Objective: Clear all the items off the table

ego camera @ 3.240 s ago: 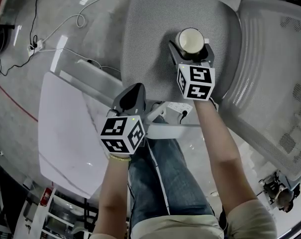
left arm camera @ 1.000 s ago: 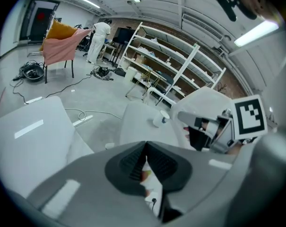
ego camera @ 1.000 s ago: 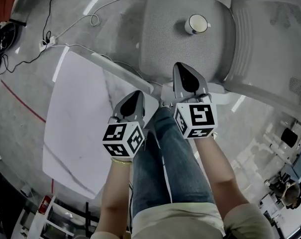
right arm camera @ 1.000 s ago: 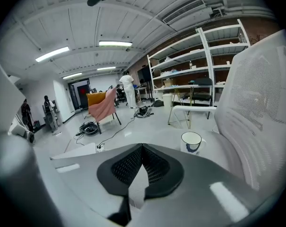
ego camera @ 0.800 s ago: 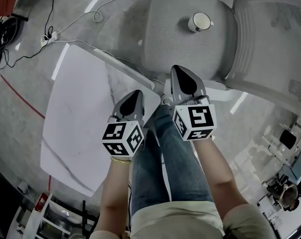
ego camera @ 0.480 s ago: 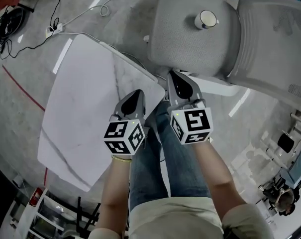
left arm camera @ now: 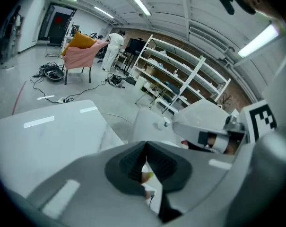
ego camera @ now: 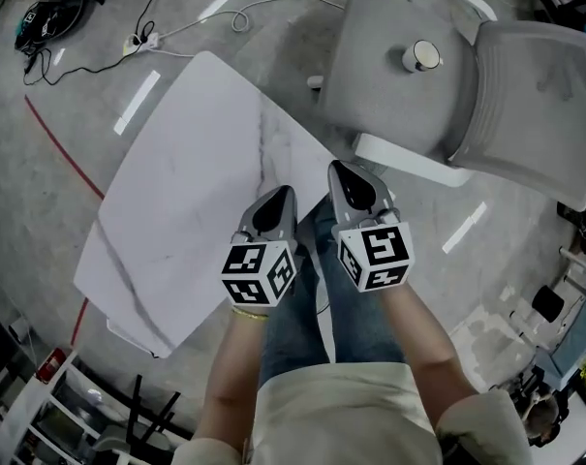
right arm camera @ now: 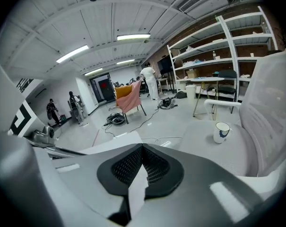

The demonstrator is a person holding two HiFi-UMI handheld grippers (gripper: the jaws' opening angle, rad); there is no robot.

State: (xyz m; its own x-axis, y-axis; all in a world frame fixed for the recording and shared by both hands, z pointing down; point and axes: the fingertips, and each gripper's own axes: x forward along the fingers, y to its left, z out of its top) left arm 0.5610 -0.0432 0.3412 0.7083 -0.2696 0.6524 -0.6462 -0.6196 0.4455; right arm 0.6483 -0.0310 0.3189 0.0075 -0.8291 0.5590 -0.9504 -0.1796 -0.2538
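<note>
A white mug [ego camera: 421, 56] stands upright on the seat of a grey office chair [ego camera: 389, 56]; the right gripper view shows the mug [right arm camera: 221, 132] at the right, on the chair seat [right arm camera: 213, 150]. The white marble-patterned table [ego camera: 196, 172] lies bare at the left. Both grippers are held close in front of the person's legs. My left gripper [ego camera: 278, 201] is shut and holds nothing, over the table's near edge. My right gripper [ego camera: 348, 175] is shut and holds nothing, well short of the mug. The left gripper view shows the table top [left arm camera: 43, 136].
A power strip and cables [ego camera: 138, 42] lie on the concrete floor beyond the table. A chair draped with pink and yellow cloth [left arm camera: 81, 51] and metal shelving [left arm camera: 180, 79] stand farther off. People stand in the distance [right arm camera: 147, 79]. A red line [ego camera: 55, 143] crosses the floor.
The mug was let go onto the chair seat. Both grippers, shut, have drawn back toward the person and closer together; the view has swung so the table shows more fully.
</note>
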